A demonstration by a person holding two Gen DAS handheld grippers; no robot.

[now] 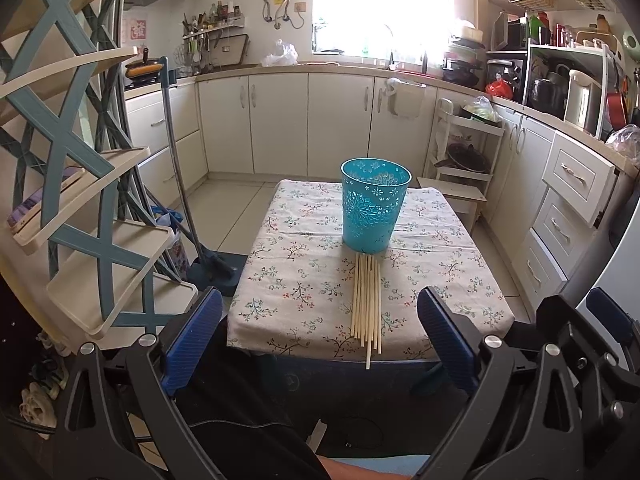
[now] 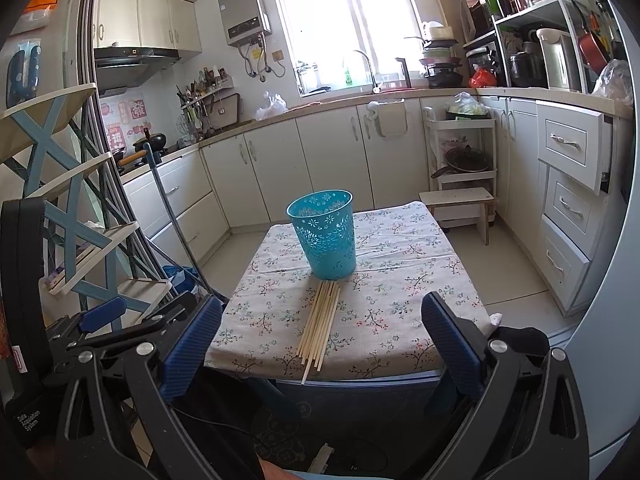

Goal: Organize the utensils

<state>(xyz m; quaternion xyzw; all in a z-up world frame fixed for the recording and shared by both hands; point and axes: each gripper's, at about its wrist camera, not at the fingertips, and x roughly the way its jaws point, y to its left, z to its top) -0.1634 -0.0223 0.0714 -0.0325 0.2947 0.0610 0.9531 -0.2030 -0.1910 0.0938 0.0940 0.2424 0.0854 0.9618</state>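
Small cloth-covered table in a kitchen, with a cup and loose chopsticks on it, both grippers held short of it with nothing in them.

The table (image 1: 304, 280), under a floral tablecloth (image 2: 400, 280), stands on a pale tiled floor with white cabinets (image 1: 280, 120) behind it and a tiered blue-and-cream rack (image 1: 80, 200) to its left. A perforated teal cup (image 1: 375, 205) stands upright near the table's middle. A loose bundle of pale wooden chopsticks (image 1: 367, 306) lies flat on the cloth, its far ends touching the cup's base, its near ends at the table's front edge, one stick poking out over it. The left gripper (image 1: 320, 340) has its blue-padded jaws spread wide, gripping nothing. The right gripper (image 2: 322, 344) is likewise spread wide and empty, near the table's front edge.
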